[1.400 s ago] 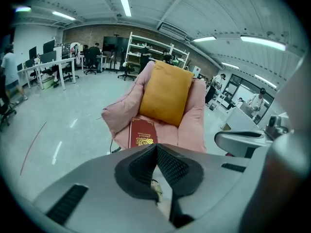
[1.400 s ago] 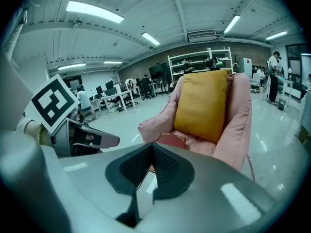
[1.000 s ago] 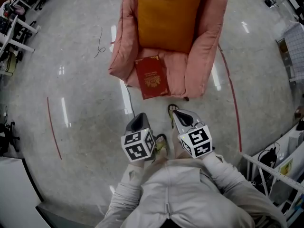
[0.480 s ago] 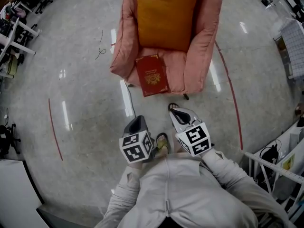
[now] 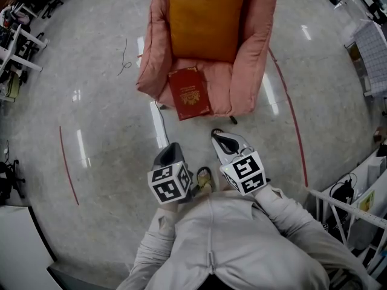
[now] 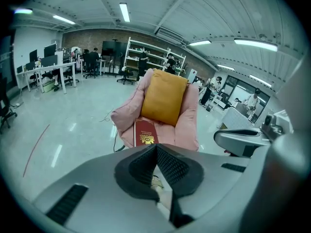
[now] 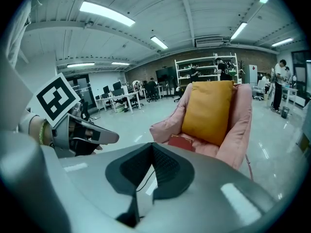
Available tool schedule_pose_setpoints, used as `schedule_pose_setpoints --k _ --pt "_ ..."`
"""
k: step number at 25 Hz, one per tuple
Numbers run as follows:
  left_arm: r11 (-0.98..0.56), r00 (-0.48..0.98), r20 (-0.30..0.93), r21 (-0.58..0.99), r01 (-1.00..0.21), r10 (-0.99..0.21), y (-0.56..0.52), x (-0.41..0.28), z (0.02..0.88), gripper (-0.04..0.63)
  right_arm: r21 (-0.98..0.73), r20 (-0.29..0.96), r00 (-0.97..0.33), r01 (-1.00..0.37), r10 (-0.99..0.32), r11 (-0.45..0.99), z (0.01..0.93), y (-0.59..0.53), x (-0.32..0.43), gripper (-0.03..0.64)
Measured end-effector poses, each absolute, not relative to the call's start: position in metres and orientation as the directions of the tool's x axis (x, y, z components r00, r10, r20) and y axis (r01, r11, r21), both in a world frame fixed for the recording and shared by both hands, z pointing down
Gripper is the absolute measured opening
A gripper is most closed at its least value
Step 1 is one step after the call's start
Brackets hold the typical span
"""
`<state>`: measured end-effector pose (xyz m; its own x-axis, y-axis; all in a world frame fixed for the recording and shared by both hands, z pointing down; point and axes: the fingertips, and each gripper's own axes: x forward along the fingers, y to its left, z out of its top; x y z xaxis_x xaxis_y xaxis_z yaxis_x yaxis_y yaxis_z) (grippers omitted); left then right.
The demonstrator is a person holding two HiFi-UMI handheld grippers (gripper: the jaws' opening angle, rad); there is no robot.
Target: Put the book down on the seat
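A dark red book (image 5: 189, 93) with a gold crest lies flat on the front of the seat of a pink armchair (image 5: 251, 53), its near end over the seat's edge. An orange cushion (image 5: 205, 20) leans on the chair's back. My left gripper (image 5: 172, 150) and right gripper (image 5: 219, 136) hover side by side over the floor, short of the chair and close to the person's body. Both are shut with nothing between the jaws. The left gripper view shows the book (image 6: 146, 133) beyond the closed left gripper (image 6: 156, 147). In the right gripper view the book (image 7: 181, 142) lies past the right gripper (image 7: 152, 147).
Polished grey floor with red tape lines (image 5: 67, 165) lies around the chair. A thin cable (image 5: 125, 58) trails at the chair's left. Desks (image 5: 15, 47) stand far left, white shelving (image 5: 354, 207) at the right. A sandalled foot (image 5: 204, 179) shows between the grippers.
The chair and book have shifted slightly up and left in the head view, and both grippers drifted a little left. The book stays on the seat; both grippers stay shut.
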<state>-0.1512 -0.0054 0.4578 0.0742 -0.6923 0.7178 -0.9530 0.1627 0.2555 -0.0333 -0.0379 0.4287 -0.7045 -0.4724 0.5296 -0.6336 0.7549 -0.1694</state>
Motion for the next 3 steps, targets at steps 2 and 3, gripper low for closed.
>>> schedule_pose_setpoints --k 2,3 --pt "0.159 0.078 0.717 0.258 -0.953 -0.693 -0.0069 -0.1492 0.4579 0.006 -0.166 0.529 -0.704 -0.634 -0.474 0.756 0.4283 -0.0392 -0.0325 -0.002" --pt "0.158 0.080 0.716 0.259 -0.953 -0.693 -0.0076 -0.1481 0.4580 0.006 -0.165 0.528 -0.704 -0.634 -0.475 0.756 0.4282 -0.0397 -0.0320 -0.001"
